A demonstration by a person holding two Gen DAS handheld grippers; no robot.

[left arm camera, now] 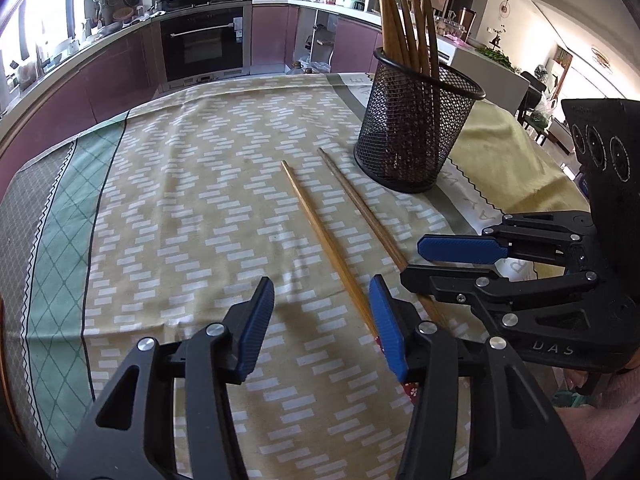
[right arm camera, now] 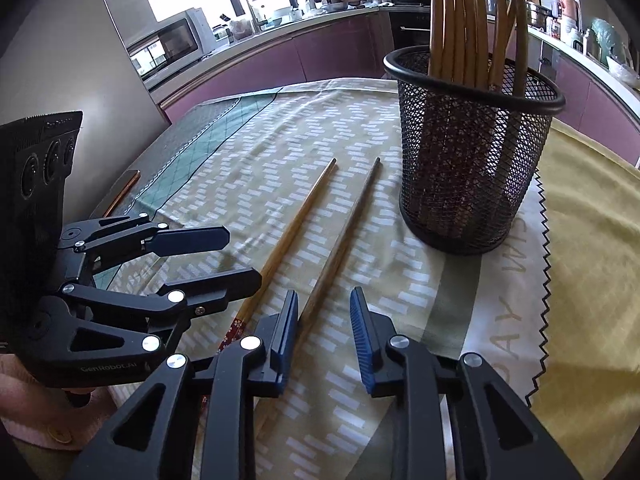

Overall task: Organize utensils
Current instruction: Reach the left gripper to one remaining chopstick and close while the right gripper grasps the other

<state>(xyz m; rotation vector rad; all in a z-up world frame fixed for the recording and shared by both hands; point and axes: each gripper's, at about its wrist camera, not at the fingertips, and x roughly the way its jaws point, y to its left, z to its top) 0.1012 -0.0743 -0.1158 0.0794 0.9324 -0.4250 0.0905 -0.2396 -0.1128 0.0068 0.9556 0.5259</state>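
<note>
Two loose chopsticks lie side by side on the patterned tablecloth [left arm camera: 192, 208]: a lighter chopstick [left arm camera: 320, 236] [right arm camera: 292, 224] and a darker chopstick [left arm camera: 360, 208] [right arm camera: 348, 224]. Beyond them stands a black mesh holder [left arm camera: 416, 132] [right arm camera: 472, 160] with several chopsticks upright in it. My left gripper [left arm camera: 322, 320] [right arm camera: 244, 256] is open low over the cloth; the lighter chopstick's near end runs under its right finger. My right gripper [right arm camera: 324, 332] [left arm camera: 412, 260] is open too, with the darker chopstick lying just inside its left pad [right arm camera: 286, 340], ungripped.
A yellow cloth [right arm camera: 592, 240] covers the table to the right of the holder. A flat dark device [right arm camera: 120, 192] lies at the table's left edge. Behind the table runs a kitchen counter with an oven [left arm camera: 204, 40] and purple cabinets.
</note>
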